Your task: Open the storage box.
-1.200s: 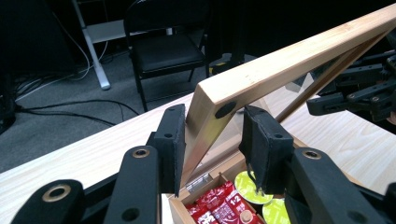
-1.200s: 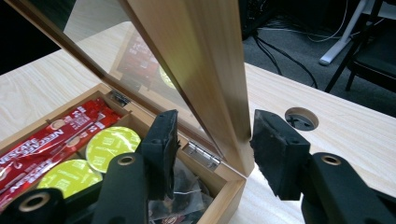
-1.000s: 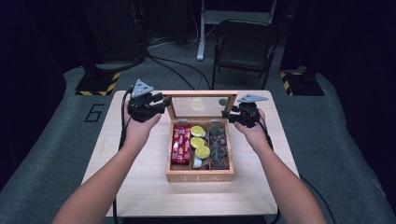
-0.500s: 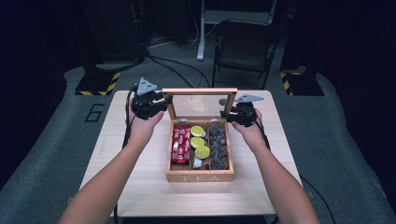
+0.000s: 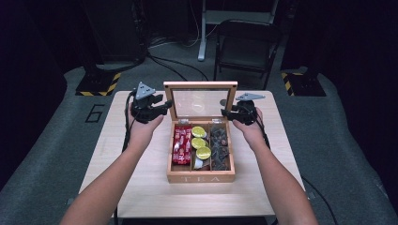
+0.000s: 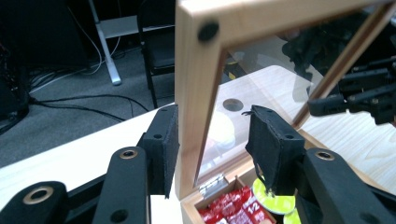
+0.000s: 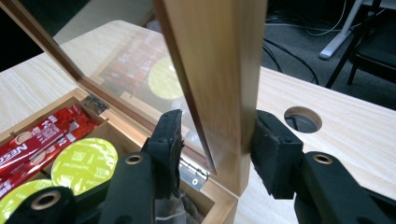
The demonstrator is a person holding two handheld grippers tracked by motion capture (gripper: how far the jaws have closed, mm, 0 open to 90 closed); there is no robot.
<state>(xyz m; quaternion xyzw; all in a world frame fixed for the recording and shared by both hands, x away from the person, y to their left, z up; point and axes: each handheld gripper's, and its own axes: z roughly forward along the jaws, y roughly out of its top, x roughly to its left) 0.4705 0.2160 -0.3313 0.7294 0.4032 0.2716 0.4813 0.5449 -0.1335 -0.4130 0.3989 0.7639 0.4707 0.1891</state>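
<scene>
A wooden tea box (image 5: 201,178) sits mid-table with its glass lid (image 5: 201,85) standing upright. Inside lie red packets (image 5: 181,144), yellow-green capsules (image 5: 198,143) and dark tea bags (image 5: 219,146). My left gripper (image 5: 165,107) is at the lid's left edge. In the left gripper view it (image 6: 212,149) straddles the lid frame (image 6: 198,93), open, with a gap at one pad. My right gripper (image 5: 224,112) is at the lid's right edge. In the right gripper view it (image 7: 217,144) straddles that frame (image 7: 219,70), open, with the outer pad against the wood.
The wooden table (image 5: 141,187) has bare room on both sides of the box and in front of it. A round cable hole (image 7: 302,119) lies behind the box at the right. A folding chair (image 5: 244,42) and floor cables stand beyond the table's far edge.
Both grippers have shifted slightly inward onto the lid's side edges. The lid stands a little taller in the high view than one second ago.
</scene>
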